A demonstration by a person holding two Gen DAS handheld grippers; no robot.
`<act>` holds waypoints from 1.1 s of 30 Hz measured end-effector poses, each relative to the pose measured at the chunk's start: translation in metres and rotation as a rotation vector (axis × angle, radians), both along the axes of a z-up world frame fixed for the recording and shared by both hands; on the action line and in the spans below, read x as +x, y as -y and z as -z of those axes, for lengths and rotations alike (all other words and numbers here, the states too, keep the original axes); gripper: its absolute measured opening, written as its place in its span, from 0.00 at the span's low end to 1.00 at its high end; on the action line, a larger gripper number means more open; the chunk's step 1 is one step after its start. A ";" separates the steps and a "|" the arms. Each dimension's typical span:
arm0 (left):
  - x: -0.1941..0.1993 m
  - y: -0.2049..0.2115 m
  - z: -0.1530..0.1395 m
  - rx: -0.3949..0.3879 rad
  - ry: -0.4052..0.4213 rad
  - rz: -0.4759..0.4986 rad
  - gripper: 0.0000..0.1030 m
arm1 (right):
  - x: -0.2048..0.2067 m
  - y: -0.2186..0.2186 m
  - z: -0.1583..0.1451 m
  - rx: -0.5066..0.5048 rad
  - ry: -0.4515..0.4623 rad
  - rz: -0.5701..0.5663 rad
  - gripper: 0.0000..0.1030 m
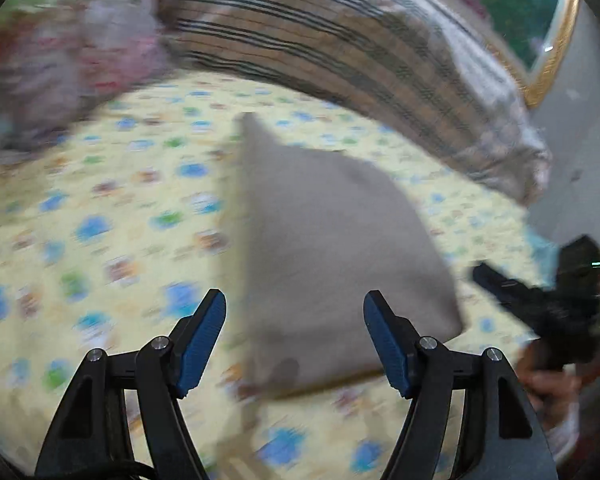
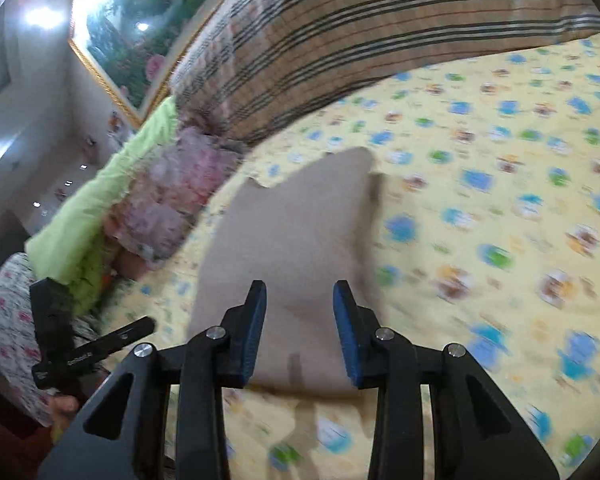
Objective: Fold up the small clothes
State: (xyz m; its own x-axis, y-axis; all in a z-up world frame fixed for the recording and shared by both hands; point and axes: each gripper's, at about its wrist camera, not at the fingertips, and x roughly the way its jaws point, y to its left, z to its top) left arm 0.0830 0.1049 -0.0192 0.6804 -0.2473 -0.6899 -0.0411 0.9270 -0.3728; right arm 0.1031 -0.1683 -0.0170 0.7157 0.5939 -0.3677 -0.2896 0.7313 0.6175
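A small beige-grey garment (image 1: pixel 324 240) lies folded on the yellow patterned bedsheet (image 1: pixel 100 208); it also shows in the right wrist view (image 2: pixel 296 240). My left gripper (image 1: pixel 295 300) is open and empty, its blue pads above the garment's near edge. My right gripper (image 2: pixel 300 290) is open and empty, hovering over the garment's near part. The right gripper shows at the right edge of the left wrist view (image 1: pixel 540 300). The left gripper shows at the lower left of the right wrist view (image 2: pixel 92 344). Both views are motion-blurred.
A brown striped pillow (image 1: pixel 340 40) lies at the head of the bed. A pile of pink floral clothes (image 2: pixel 172 200) and a green cloth (image 2: pixel 112 184) lie beside it. A gold-framed picture (image 2: pixel 140 20) hangs on the wall. The sheet (image 2: pixel 500 200) spreads wide to the right.
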 end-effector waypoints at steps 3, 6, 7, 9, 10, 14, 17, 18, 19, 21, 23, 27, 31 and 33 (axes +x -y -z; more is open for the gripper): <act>0.029 0.011 0.008 -0.012 -0.013 0.035 0.68 | 0.025 -0.018 0.000 0.001 -0.018 -0.026 0.36; 0.052 0.013 0.029 -0.014 -0.088 0.036 0.65 | 0.049 -0.023 0.012 -0.010 -0.081 -0.022 0.34; 0.058 0.012 0.036 0.011 -0.105 0.013 0.65 | 0.055 -0.023 0.018 -0.015 -0.105 -0.022 0.32; 0.068 0.007 0.048 0.054 -0.137 -0.020 0.69 | 0.068 -0.022 0.031 -0.027 -0.159 -0.014 0.20; 0.072 0.004 0.054 0.041 -0.151 -0.022 0.71 | 0.072 -0.022 0.035 -0.041 -0.170 -0.008 0.13; 0.079 -0.010 0.068 -0.049 -0.183 -0.026 0.71 | 0.080 -0.017 0.042 -0.017 -0.178 0.004 0.11; 0.071 -0.009 0.060 -0.012 -0.170 -0.057 0.71 | 0.063 -0.017 0.030 -0.029 -0.141 0.005 0.14; 0.067 -0.007 0.058 -0.007 -0.166 -0.058 0.70 | 0.055 -0.017 0.027 -0.037 -0.126 0.003 0.15; 0.061 -0.006 0.054 0.001 -0.163 -0.060 0.70 | 0.048 -0.017 0.024 -0.048 -0.112 0.005 0.15; 0.048 -0.005 0.050 0.012 -0.155 -0.062 0.70 | 0.028 -0.017 0.018 -0.061 -0.079 -0.002 0.15; 0.028 -0.002 0.044 0.021 -0.156 -0.071 0.71 | 0.010 -0.015 0.020 -0.059 -0.070 -0.012 0.15; 0.000 -0.003 0.052 0.065 -0.164 -0.089 0.72 | -0.009 -0.011 0.040 -0.126 -0.112 0.011 0.15; -0.007 -0.004 0.058 0.086 -0.187 -0.106 0.72 | -0.011 0.000 0.055 -0.077 -0.150 0.034 0.15; -0.014 -0.001 0.053 0.121 -0.166 -0.114 0.71 | -0.018 0.000 0.046 -0.089 -0.119 0.041 0.15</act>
State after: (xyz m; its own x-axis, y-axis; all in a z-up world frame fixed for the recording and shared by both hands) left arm 0.0689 0.1063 -0.0718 0.5737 -0.0840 -0.8147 -0.1999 0.9503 -0.2387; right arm 0.0848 -0.1682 -0.0635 0.6868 0.5260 -0.5016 -0.1866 0.7946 0.5777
